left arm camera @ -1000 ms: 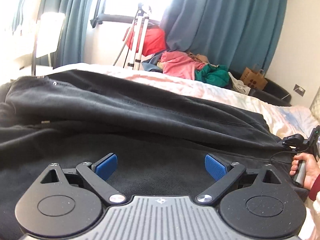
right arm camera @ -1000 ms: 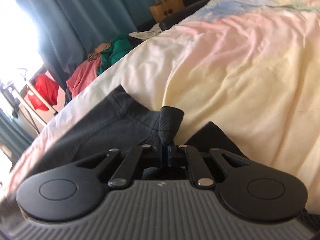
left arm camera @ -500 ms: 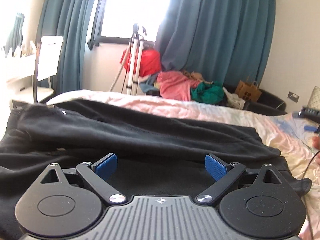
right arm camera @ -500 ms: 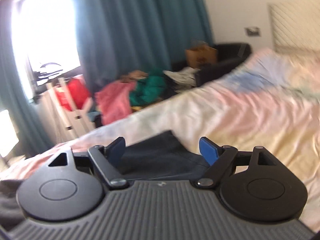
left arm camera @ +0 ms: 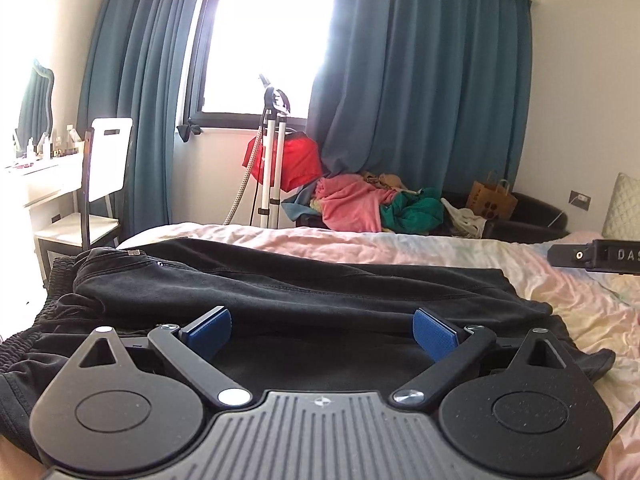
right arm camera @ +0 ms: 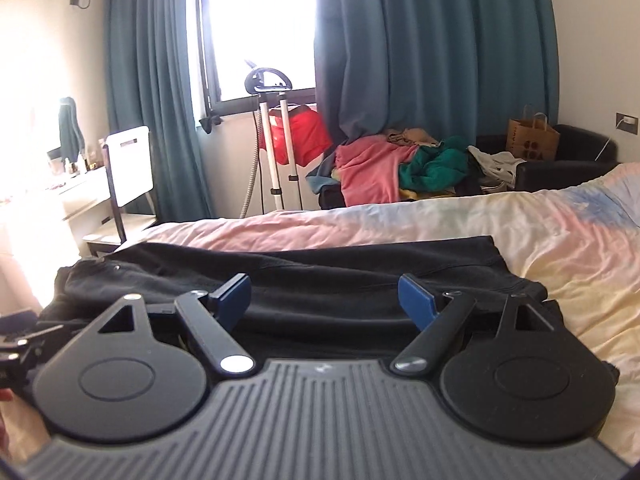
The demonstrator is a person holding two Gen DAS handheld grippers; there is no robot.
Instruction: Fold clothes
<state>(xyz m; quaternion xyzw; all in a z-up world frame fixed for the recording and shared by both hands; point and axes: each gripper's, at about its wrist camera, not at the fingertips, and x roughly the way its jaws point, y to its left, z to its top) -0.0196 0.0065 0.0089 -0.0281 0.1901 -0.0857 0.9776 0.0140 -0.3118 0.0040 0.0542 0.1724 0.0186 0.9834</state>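
Black trousers [left arm camera: 304, 292] lie folded lengthwise across the bed [left arm camera: 400, 244], waistband at the left, leg ends at the right. The same trousers [right arm camera: 320, 276] fill the near bed in the right wrist view. My left gripper [left arm camera: 322, 332] is open above the near edge of the cloth, with nothing between its blue pads [left arm camera: 210, 330]. Over the trousers' right half my right gripper [right arm camera: 322, 300] is open too, also holding nothing. The right gripper's body [left arm camera: 596, 258] shows at the right edge of the left wrist view.
A pile of pink and green clothes [left arm camera: 376, 206] lies beyond the bed under teal curtains [left arm camera: 420, 80]. A garment steamer stand [left arm camera: 272, 156] with a red item stands by the window. At the left are a white chair [left arm camera: 104, 176] and desk. A paper bag [right arm camera: 530, 140] sits on a black armchair.
The right gripper let go of the trouser leg end, opened and lifted back. Both grippers rose and tilted up, so more of the room shows. The trousers now lie flat.
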